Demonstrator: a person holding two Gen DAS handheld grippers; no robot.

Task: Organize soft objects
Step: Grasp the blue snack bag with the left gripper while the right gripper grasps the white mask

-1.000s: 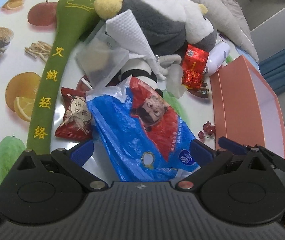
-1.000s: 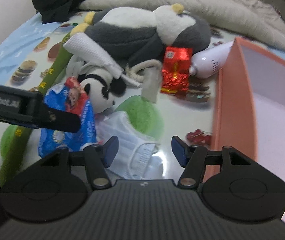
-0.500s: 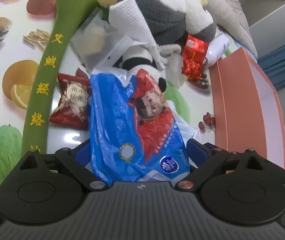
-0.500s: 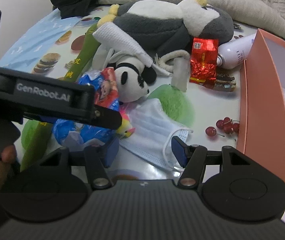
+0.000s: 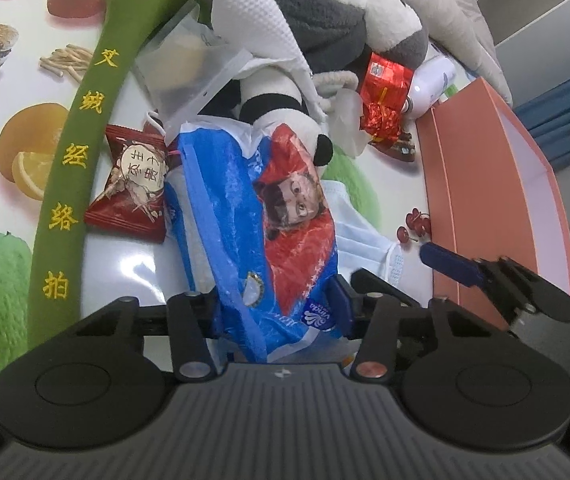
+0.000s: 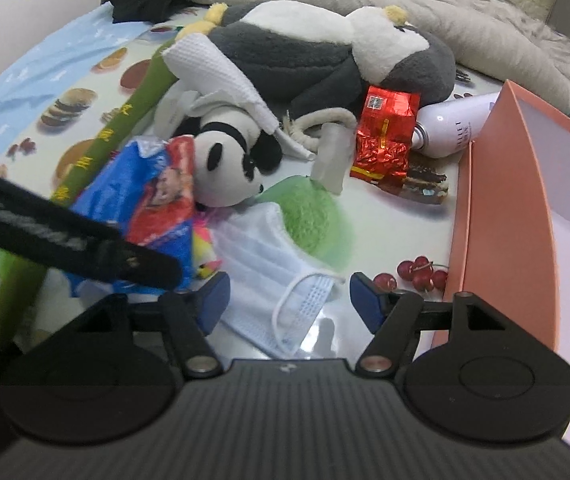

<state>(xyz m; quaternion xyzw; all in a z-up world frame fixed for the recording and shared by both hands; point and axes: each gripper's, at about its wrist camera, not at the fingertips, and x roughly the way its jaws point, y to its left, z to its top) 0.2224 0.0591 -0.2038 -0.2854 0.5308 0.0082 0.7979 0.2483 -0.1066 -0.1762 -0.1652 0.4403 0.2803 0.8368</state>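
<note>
Bedding, grey and rumpled (image 6: 465, 12), fills the 12 o'clock edge beyond the table (image 6: 397, 236) with its fruit-print cover. At 3 o'clock an open salmon-pink box (image 6: 497, 216) stands, probably where the soft things are to go. A grey-and-white penguin plush (image 6: 325, 52) lies at 12 o'clock, a long green massage stick (image 5: 85, 140) runs along 9 o'clock, and a small panda plush (image 6: 225, 168) sits near the centre.

The left tool (image 5: 277, 300) is pinching the blue Vinda tissue pack (image 5: 261, 216) between its pads, gripped at the near end so it can be lifted clear of the pile; a second ago the jaws stood wide with the pack merely between them. The right tool (image 6: 289, 292) hangs spread over a white face mask (image 6: 269, 264), and has drawn closer to it than before.
</note>
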